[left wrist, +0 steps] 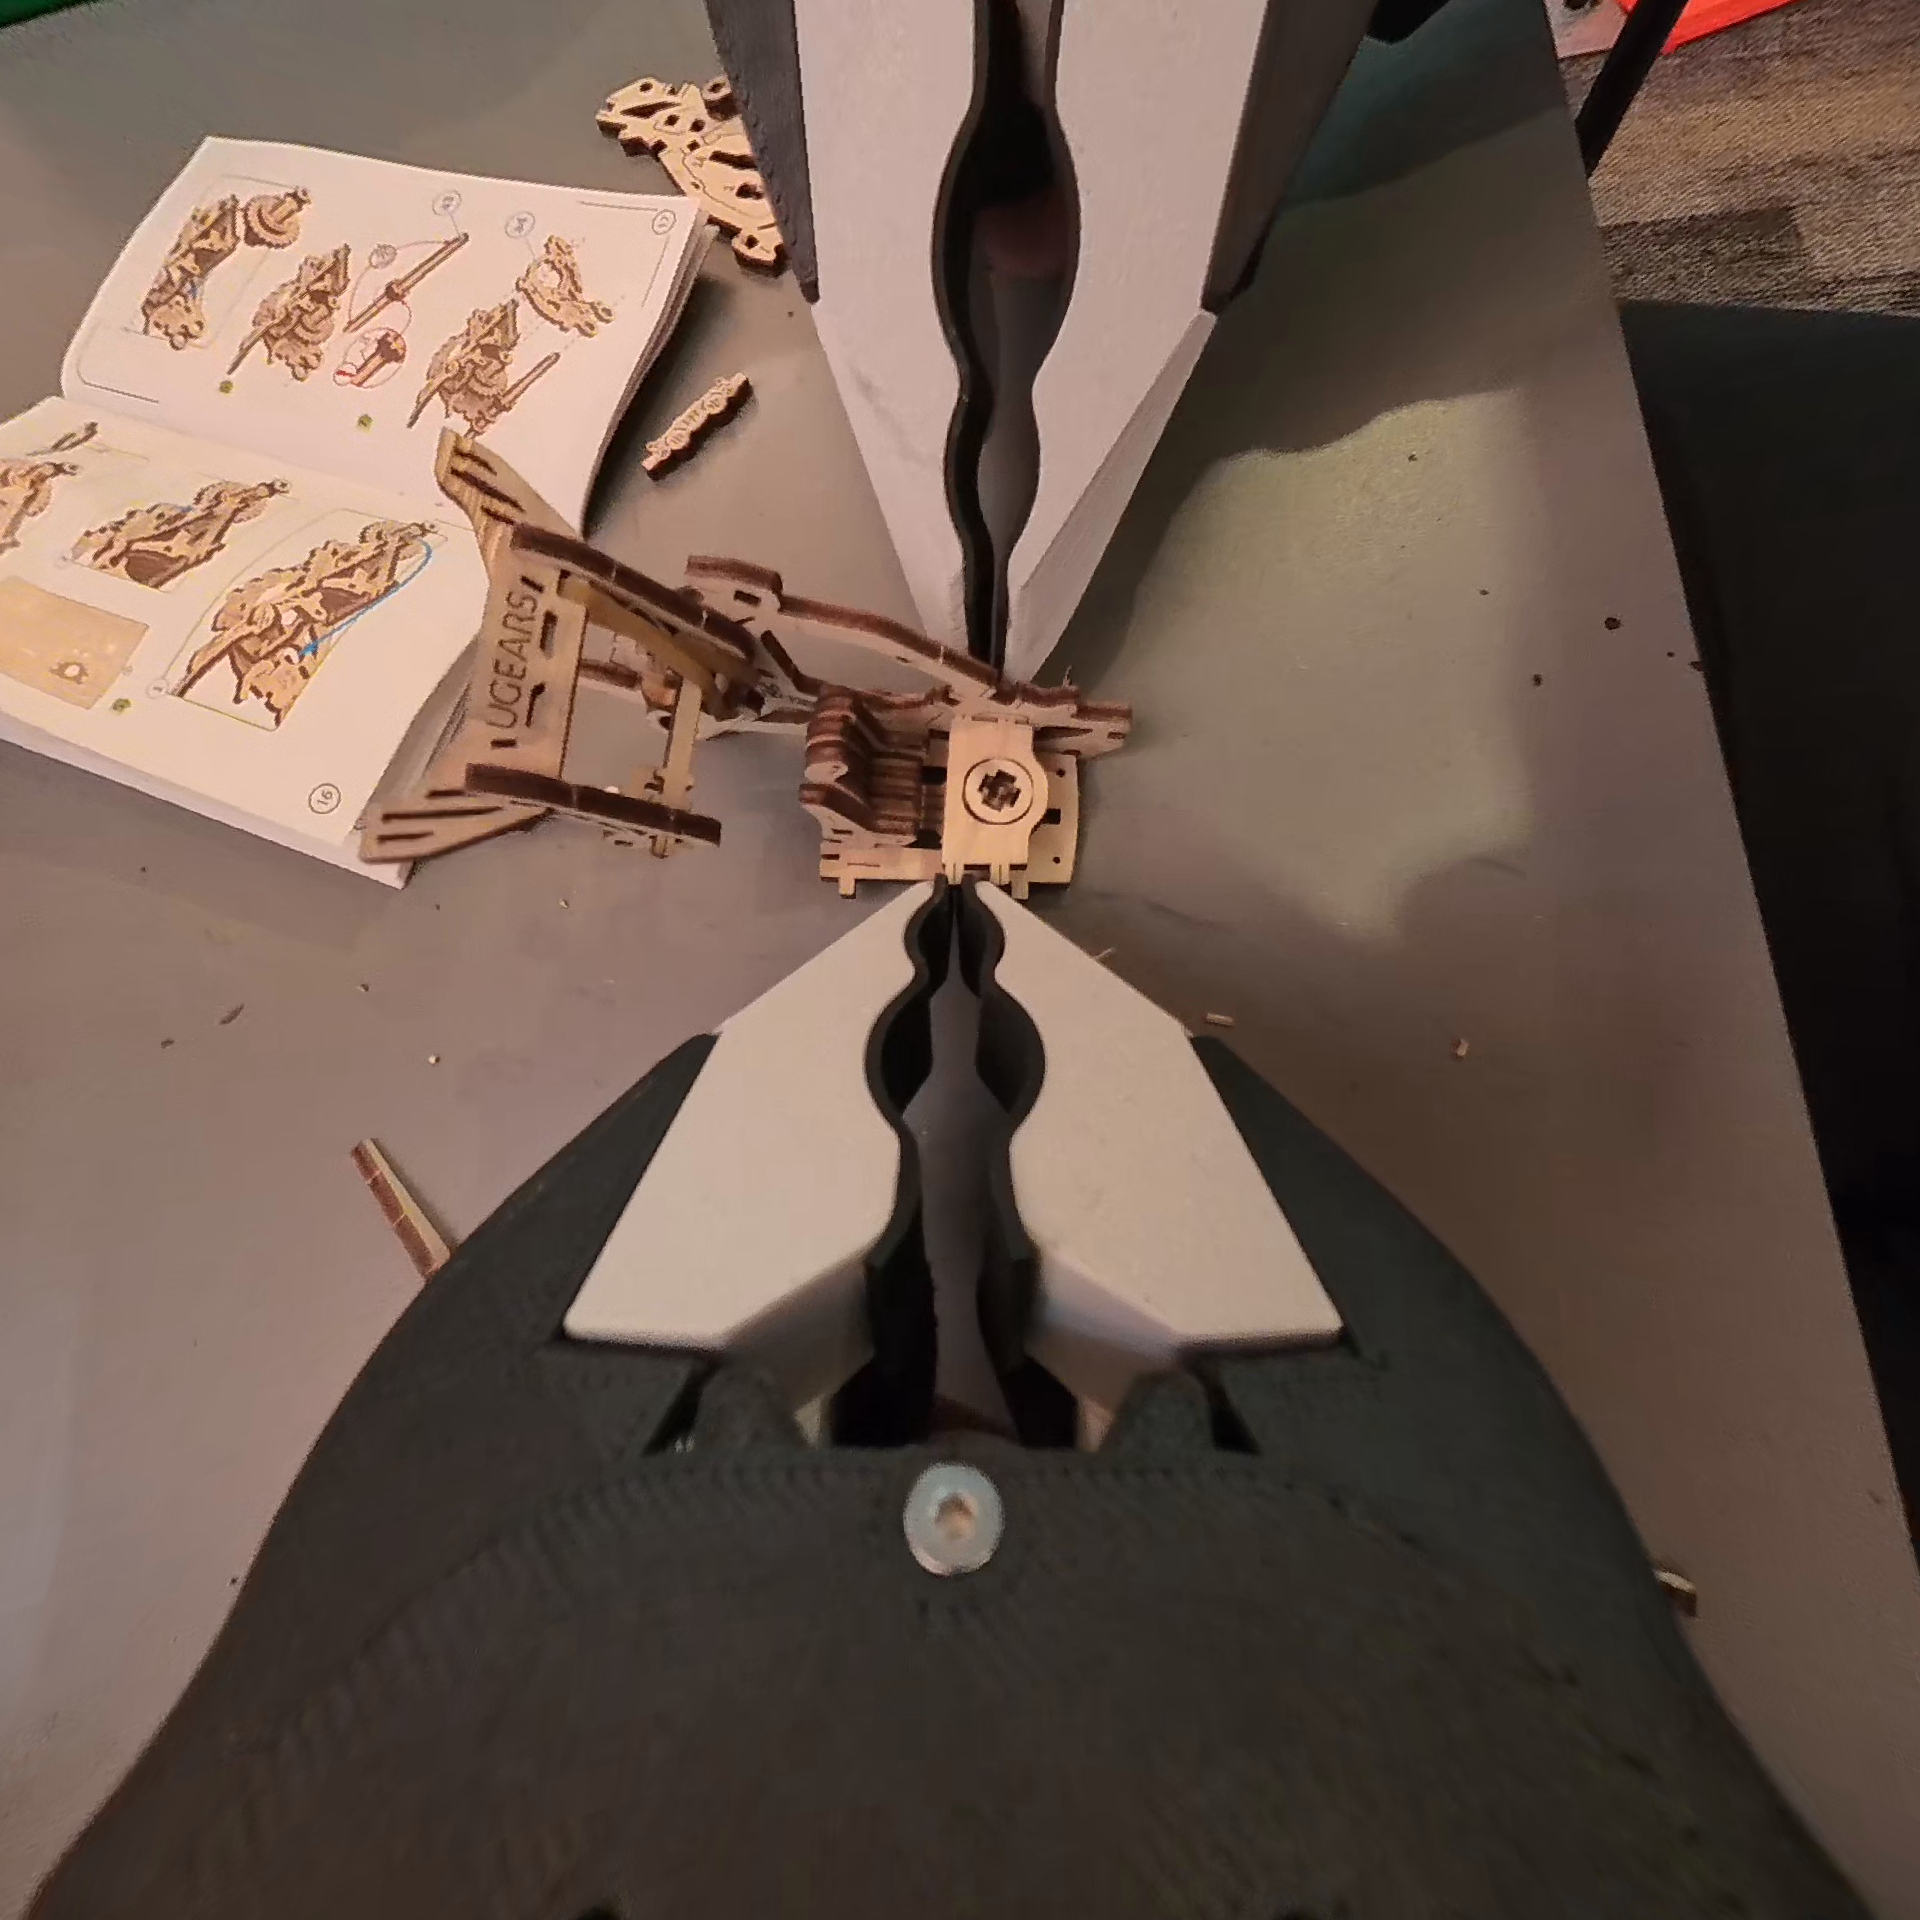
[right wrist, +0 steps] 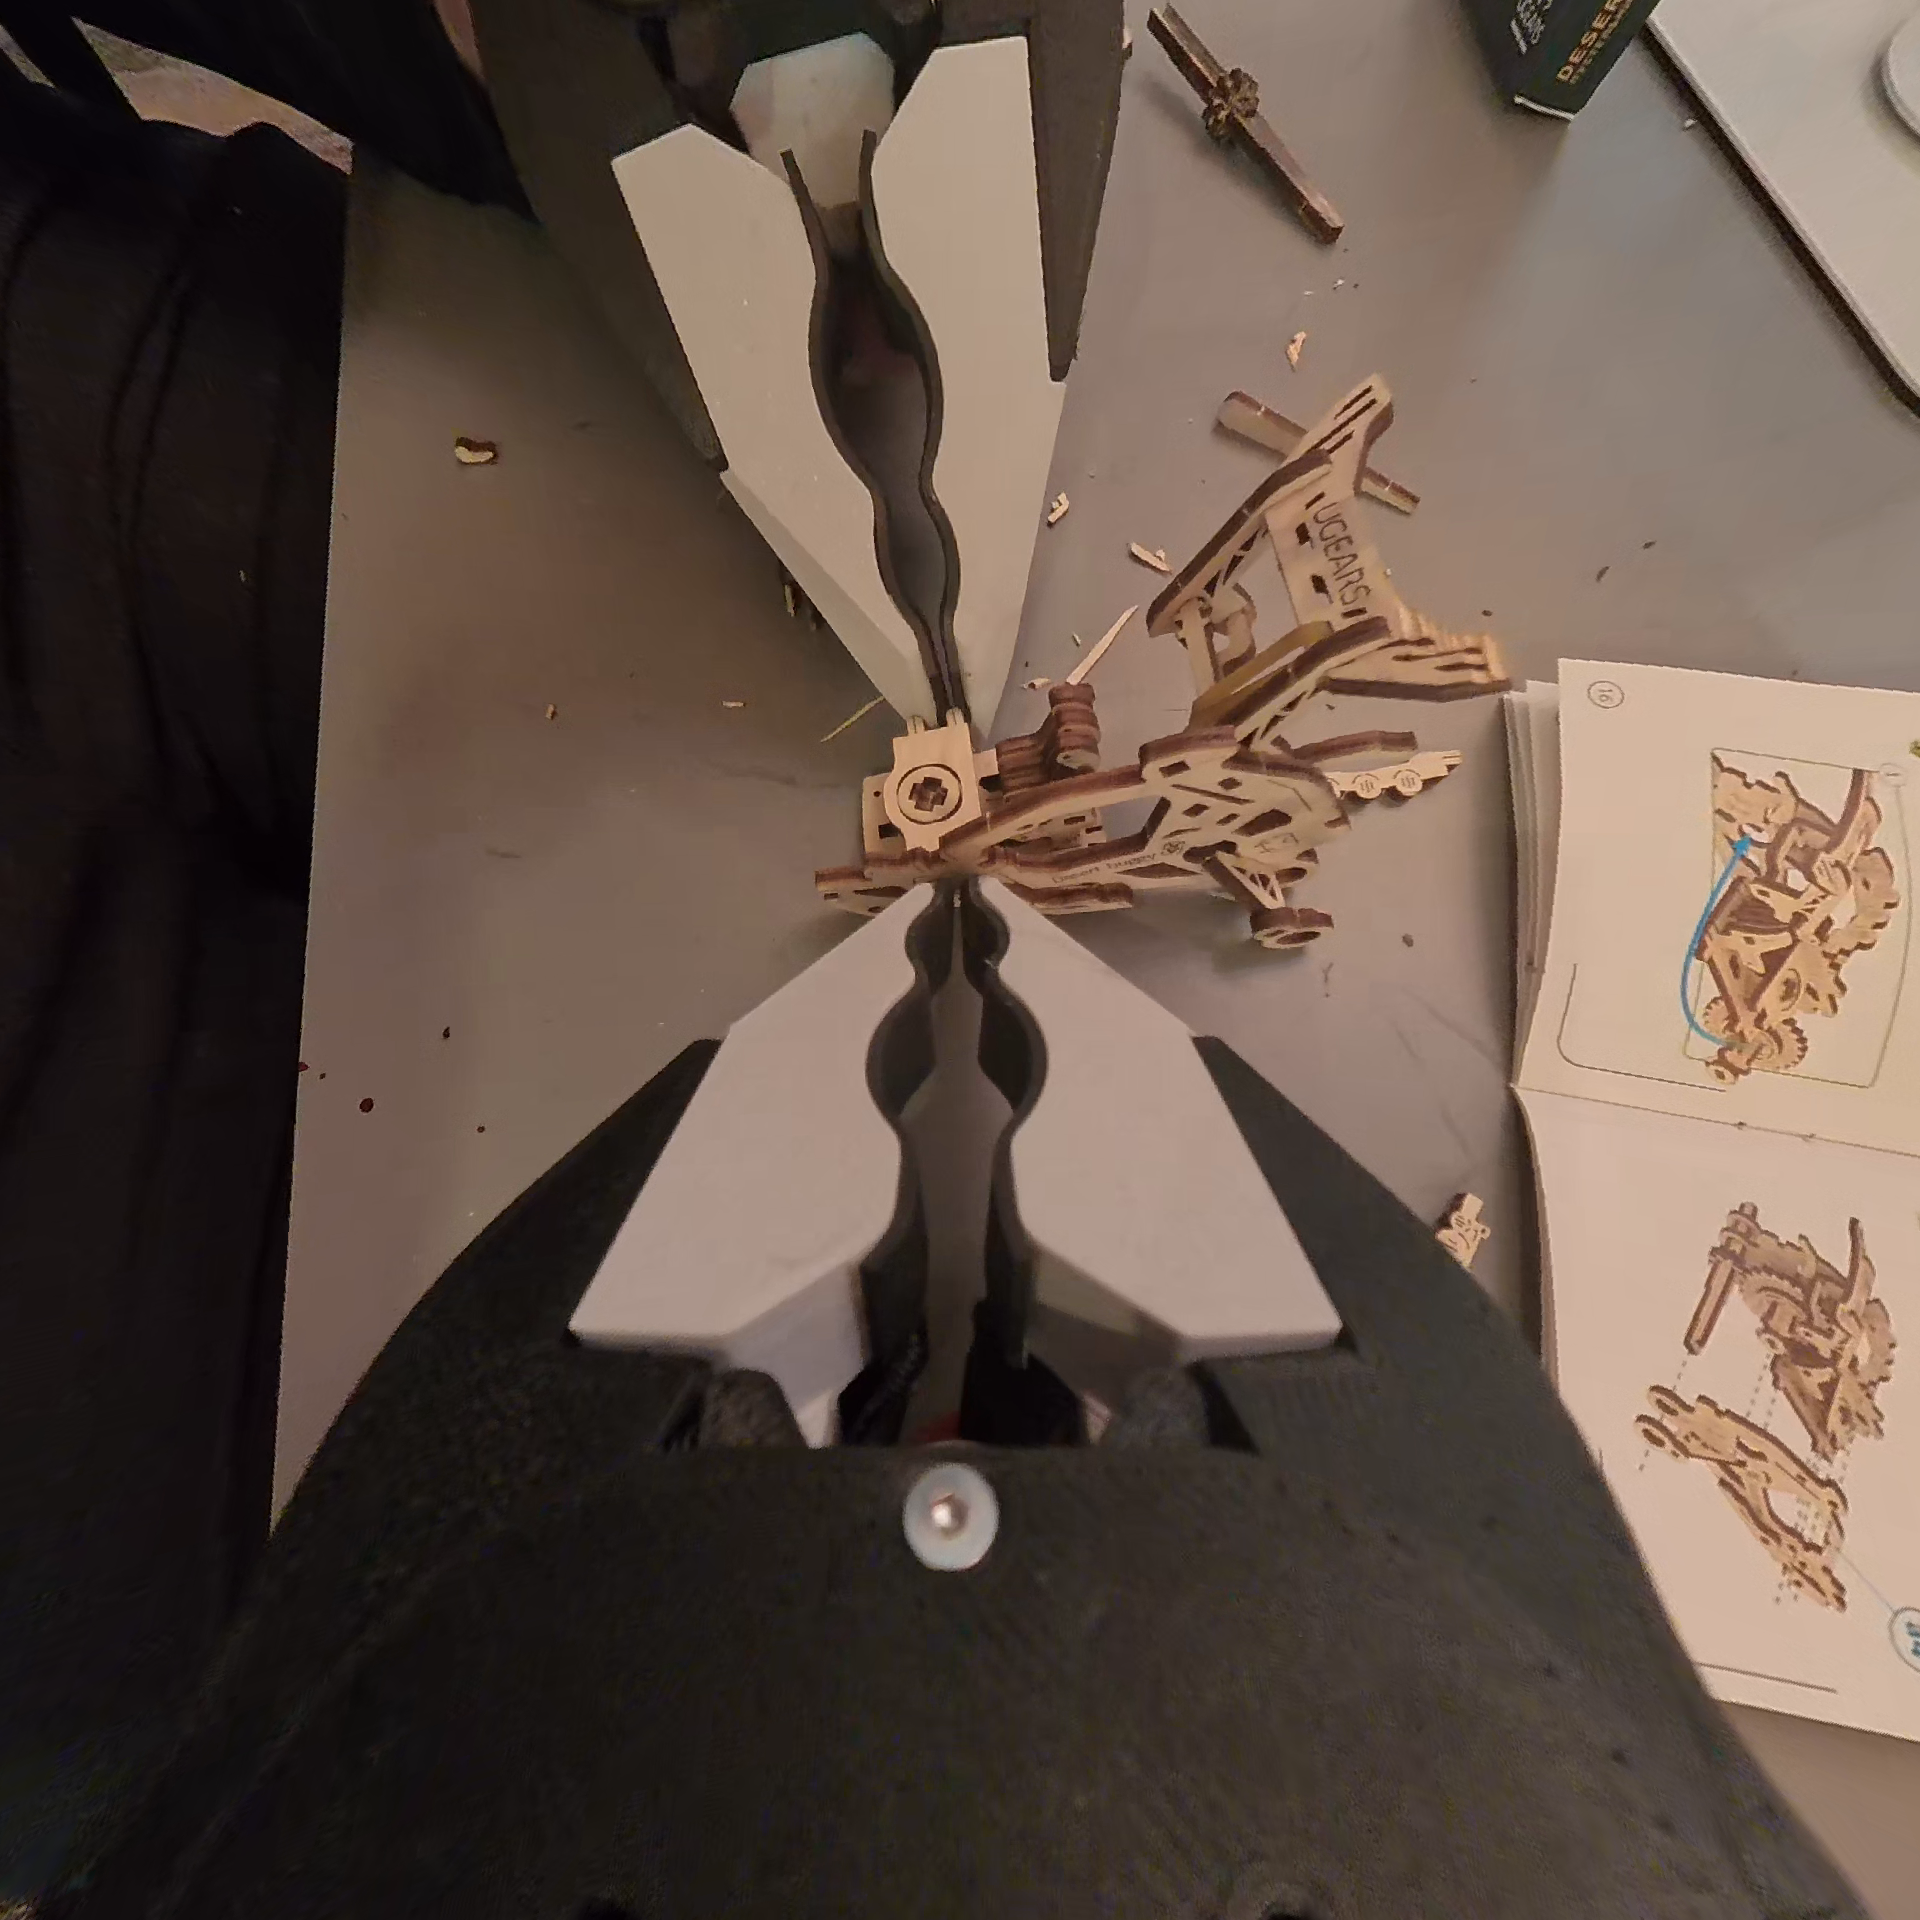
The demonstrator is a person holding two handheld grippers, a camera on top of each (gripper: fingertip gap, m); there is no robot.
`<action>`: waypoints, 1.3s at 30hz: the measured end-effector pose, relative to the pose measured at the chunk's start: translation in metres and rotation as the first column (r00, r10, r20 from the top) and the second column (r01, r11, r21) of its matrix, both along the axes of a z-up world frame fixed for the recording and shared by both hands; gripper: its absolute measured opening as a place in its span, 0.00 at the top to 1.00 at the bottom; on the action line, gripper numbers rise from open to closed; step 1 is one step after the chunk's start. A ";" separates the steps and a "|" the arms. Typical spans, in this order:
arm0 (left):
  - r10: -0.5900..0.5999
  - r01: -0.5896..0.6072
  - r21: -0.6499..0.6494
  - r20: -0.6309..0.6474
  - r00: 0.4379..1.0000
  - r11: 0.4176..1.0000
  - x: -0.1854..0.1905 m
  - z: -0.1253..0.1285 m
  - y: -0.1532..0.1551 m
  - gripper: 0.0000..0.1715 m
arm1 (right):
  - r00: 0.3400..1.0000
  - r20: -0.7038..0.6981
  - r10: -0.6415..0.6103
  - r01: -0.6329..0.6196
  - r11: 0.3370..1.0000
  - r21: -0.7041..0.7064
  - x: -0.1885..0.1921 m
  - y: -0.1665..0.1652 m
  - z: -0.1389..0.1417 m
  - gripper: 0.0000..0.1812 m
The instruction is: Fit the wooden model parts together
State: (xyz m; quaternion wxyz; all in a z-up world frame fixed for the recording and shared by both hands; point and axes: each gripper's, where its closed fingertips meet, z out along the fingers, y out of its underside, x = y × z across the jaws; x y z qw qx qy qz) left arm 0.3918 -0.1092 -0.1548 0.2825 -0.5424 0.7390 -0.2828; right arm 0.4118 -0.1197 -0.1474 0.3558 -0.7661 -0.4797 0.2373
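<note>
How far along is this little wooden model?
Partly built: the wooden model already has its frame and a block with a round socket joined. Both grippers, left and right, pinch it from opposite sides, seemingly pressing parts together. Loose wooden pieces near the open booklet suggest more remains.

Left wrist view: the camera sits behind its own gripper (left wrist: pixel 958 883), looks forward and down along the two fingers at a grey table (left wrist: pixel 1299 644), and is close to the wooden model (left wrist: pixel 935 774) at the fingertips. Right wrist view: the same mounting behind the other gripper (right wrist: pixel 954 906), likewise close and tilted down. The two cameras face each other across the model, so each shows the opposite gripper entering from the top edge (left wrist: pixel 987 655) (right wrist: pixel 940 707). Shared ground: the model, the tabletop around it and the open instruction booklet (left wrist: pixel 312 499), which lies left in one view and right in the other (right wrist: pixel 1714 1143).
</note>
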 end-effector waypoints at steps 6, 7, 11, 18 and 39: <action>-0.003 0.003 -0.004 0.001 1.000 1.000 0.000 0.001 0.000 1.00 | 1.000 0.000 0.002 -0.002 1.000 -0.003 0.000 0.000 0.000 1.00; -0.003 0.003 0.002 0.001 1.000 1.000 0.000 0.000 0.000 1.00 | 1.000 0.001 0.002 -0.002 1.000 -0.004 0.000 0.000 0.000 1.00; -0.005 0.005 0.002 0.002 1.000 1.000 0.000 0.000 0.000 1.00 | 1.000 0.000 0.004 -0.004 1.000 -0.006 0.000 0.001 0.000 1.00; -0.004 0.004 -0.013 0.005 1.000 1.000 0.000 0.001 0.002 1.00 | 1.000 -0.001 -0.005 0.005 1.000 -0.006 0.000 0.002 0.000 1.00; 0.004 -0.005 0.059 0.015 1.000 0.998 0.003 0.001 0.003 1.00 | 1.000 -0.004 -0.009 0.009 1.000 -0.009 0.001 0.003 0.000 1.00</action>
